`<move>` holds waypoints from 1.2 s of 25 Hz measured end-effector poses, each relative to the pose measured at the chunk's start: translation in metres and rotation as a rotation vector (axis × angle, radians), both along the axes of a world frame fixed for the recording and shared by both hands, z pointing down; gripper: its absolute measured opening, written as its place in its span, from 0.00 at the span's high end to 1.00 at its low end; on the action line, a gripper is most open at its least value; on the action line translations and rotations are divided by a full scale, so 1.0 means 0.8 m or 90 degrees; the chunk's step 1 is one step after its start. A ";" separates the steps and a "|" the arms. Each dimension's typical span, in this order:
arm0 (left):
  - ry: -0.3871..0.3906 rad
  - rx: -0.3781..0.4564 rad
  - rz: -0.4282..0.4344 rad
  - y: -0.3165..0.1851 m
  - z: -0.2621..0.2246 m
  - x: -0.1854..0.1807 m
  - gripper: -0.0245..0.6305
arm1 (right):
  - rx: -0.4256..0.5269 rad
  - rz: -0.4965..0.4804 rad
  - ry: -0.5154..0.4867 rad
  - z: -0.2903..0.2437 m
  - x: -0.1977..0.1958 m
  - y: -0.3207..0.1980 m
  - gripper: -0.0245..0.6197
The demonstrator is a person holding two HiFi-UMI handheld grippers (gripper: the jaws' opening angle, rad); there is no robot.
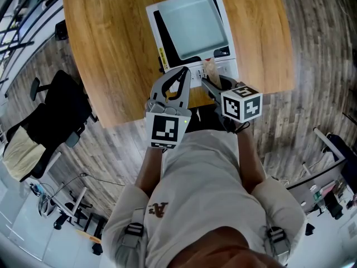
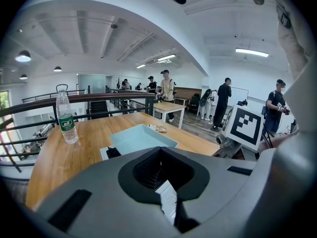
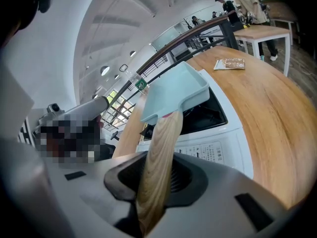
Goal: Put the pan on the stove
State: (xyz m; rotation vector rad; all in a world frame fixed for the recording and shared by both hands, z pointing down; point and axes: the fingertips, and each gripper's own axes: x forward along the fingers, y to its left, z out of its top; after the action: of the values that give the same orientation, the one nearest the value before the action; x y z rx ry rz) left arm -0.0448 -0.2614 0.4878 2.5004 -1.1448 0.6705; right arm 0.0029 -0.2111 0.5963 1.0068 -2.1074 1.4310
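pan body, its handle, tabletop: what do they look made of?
Pan: pale blue, even matte coat; probably painted or enamelled metal, not certain.
Handle: light wood, clear grain, smooth finish.
Tabletop: wood or wood-look laminate, plank grain, slight sheen.

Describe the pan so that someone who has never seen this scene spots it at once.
Find the wooden table, then the white stove with a black top at its near edge. Over that top is the pan: shallow, square, pale blue, its wooden handle clamped in the right gripper. Nothing else on the table is pale blue.
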 end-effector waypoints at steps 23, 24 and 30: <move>0.003 0.005 0.008 0.002 -0.007 0.000 0.93 | 0.067 0.011 0.077 -0.010 0.015 -0.011 0.61; 0.003 0.005 0.008 0.002 -0.006 0.000 0.93 | 0.073 0.009 0.082 -0.011 0.016 -0.012 0.59; 0.015 -0.002 0.001 0.002 -0.007 -0.003 0.93 | 0.110 0.009 0.104 -0.019 0.022 -0.018 0.54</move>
State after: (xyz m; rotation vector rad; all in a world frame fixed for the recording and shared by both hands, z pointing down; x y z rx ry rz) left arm -0.0475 -0.2597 0.4826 2.5001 -1.1326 0.6415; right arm 0.0203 -0.2253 0.5814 1.1634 -2.1340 1.1452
